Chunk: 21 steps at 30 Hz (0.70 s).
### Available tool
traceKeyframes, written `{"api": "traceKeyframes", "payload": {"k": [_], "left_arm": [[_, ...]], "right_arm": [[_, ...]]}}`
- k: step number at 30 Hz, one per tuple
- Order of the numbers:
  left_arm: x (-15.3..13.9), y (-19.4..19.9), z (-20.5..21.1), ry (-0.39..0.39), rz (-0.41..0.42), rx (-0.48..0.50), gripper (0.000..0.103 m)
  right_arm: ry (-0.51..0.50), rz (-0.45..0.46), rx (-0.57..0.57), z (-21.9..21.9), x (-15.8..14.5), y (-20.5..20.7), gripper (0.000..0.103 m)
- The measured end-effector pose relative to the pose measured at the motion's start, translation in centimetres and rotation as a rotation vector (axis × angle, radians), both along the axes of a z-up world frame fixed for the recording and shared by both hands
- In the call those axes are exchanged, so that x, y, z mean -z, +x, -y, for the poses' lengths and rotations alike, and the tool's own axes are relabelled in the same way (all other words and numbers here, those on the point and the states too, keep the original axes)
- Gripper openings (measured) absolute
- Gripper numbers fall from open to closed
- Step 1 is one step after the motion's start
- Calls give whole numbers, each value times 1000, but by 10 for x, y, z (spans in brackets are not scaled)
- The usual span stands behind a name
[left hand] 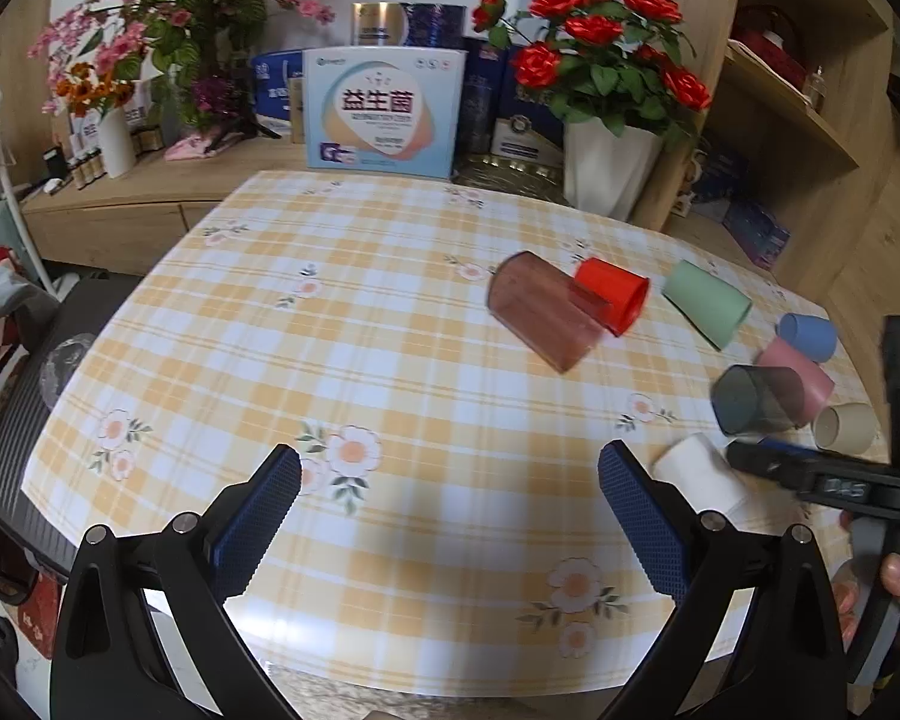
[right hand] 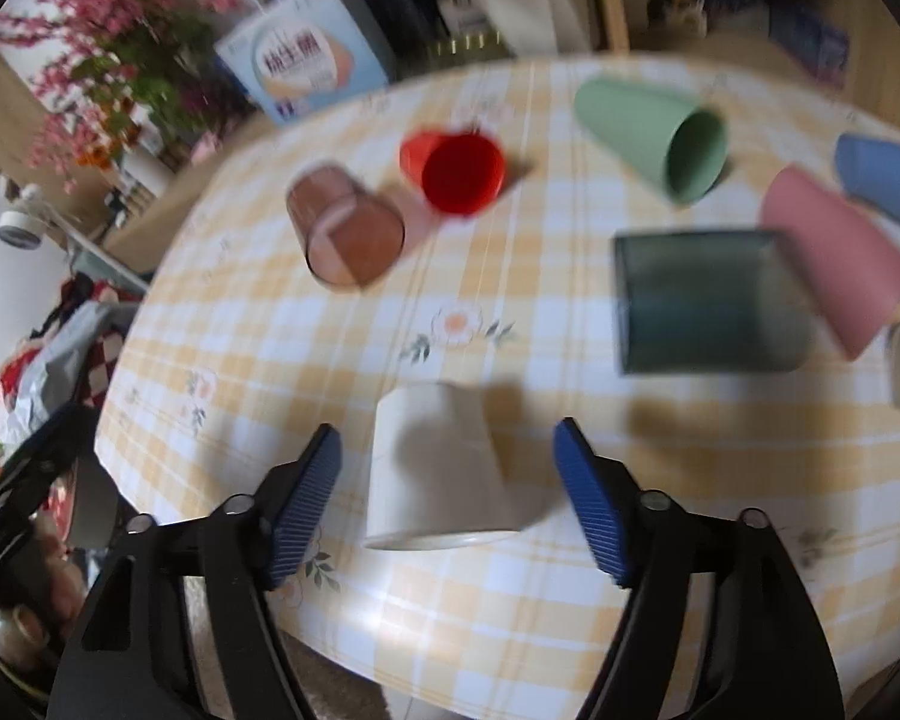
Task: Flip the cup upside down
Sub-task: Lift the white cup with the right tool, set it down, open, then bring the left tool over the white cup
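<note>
- White cup (right hand: 444, 468) sits on the worktop (right hand: 510, 618) directly ahead of the right gripper (right hand: 448, 504), between its two spread blue fingers (right hand: 306, 504); neither pad touches it.
- It appears to lie on its side, or tilted, with the wide rim toward the camera and the narrower base pointing away, so its long axis runs roughly along the fingers' reach; blur leaves the exact tilt unclear.
- Right fingers are open and hold nothing.
- Left gripper (left hand: 450, 516) is also open and empty; from it the white cup (left hand: 699, 477) lies off beyond its right finger, so the right hand is clearly the nearer one.
- Judgement: closing across the cup's sides looks like the next step.
</note>
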<state>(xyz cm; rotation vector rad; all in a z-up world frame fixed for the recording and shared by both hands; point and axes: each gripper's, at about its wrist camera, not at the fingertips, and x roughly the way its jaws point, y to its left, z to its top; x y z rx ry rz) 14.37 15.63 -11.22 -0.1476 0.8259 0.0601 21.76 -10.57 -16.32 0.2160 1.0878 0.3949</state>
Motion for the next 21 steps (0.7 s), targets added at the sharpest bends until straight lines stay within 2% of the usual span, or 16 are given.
{"api": "traceKeyframes", "payload": {"k": [2, 3, 7, 12, 14, 16, 21], "left_arm": [[0, 4, 6, -18, -14, 13, 97], [1, 6, 10, -31, -24, 20, 97], [4, 15, 26, -72, -60, 48, 97], [16, 32, 50, -152, -149, 92, 94], [22, 41, 60, -195, -195, 113, 83], [29, 51, 71, -237, -241, 137, 77], [47, 76, 99, -323, -343, 148, 77]], "right_arm": [[9, 51, 30, 16, -11, -6, 79], [8, 87, 53, 28, -18, -11, 88], [-6, 177, 109, 65, -30, -25, 88], [-41, 184, 178, 109, -27, -34, 88], [-50, 188, 197, 121, -24, -37, 88], [-58, 186, 215, 131, -21, -40, 88], [-38, 163, 266, 159, -10, -42, 88]]}}
